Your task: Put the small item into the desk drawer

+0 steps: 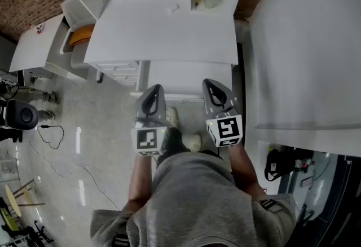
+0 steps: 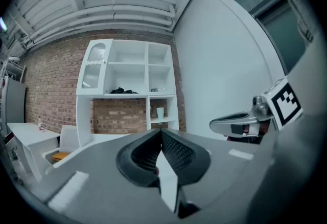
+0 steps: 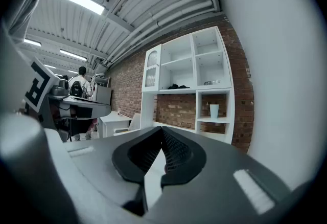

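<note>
Pressed together and empty, the left hand-held gripper (image 1: 152, 98) and right hand-held gripper (image 1: 217, 93) hang level just short of the white surface (image 1: 141, 37), seemingly poised to approach, since the small item (image 1: 172, 9) lies untouched at upper centre.

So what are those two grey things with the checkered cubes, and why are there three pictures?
Those are grabbers that a person holds, one in each hand: the left gripper and the right gripper. The head view comes from a camera on the person's head, looking down. The other two pictures come from small cameras riding on each gripper, looking along its jaws. Both grippers are shut and hold nothing. In front stands a white desk with a small white item lying on top and drawers under its left side.
</note>
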`<action>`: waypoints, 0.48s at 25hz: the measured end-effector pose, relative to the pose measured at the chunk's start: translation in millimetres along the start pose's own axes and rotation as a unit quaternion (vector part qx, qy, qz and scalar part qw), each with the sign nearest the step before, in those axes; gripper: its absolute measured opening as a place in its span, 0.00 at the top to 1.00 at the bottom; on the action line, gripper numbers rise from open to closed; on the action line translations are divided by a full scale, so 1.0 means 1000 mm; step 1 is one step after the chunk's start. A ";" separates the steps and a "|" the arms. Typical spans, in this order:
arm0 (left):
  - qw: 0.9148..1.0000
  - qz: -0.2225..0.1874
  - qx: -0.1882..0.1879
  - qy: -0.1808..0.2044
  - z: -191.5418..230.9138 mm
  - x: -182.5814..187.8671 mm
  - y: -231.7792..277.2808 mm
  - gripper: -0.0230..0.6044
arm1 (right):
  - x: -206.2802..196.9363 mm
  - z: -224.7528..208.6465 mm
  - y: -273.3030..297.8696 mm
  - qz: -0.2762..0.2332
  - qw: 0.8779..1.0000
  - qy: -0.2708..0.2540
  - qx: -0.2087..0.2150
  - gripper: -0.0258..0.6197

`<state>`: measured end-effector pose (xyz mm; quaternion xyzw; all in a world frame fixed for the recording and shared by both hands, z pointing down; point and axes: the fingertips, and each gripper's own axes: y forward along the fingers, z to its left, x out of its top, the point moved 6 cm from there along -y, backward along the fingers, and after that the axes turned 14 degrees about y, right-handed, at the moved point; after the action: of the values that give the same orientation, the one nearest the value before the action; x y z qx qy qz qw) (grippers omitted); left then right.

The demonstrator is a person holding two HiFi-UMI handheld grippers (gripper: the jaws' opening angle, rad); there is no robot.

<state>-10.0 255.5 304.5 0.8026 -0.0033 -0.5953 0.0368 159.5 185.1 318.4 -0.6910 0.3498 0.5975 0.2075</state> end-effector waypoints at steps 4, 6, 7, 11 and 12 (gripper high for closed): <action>1.000 0.001 0.003 0.008 0.009 -0.002 0.013 0.94 | 0.001 -0.005 0.014 -0.003 1.000 0.004 0.002 0.96; 1.000 0.000 0.004 0.008 0.017 -0.003 0.021 0.94 | 0.003 -0.007 0.025 -0.006 1.000 0.002 0.001 0.96; 1.000 0.001 0.004 0.008 0.021 -0.004 0.025 0.94 | 0.005 -0.008 0.031 -0.008 1.000 0.002 0.000 0.96; 1.000 0.006 0.002 0.006 0.039 -0.009 0.043 0.94 | 0.006 -0.014 0.054 0.002 1.000 0.005 -0.003 0.96; 1.000 0.008 0.003 0.003 0.044 -0.010 0.049 0.94 | 0.007 -0.015 0.061 0.004 1.000 0.005 -0.005 0.96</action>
<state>-52.9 205.1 304.8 0.8047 -0.0109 -0.5923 0.0394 125.5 131.8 323.1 -0.6936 0.3510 0.5964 0.2001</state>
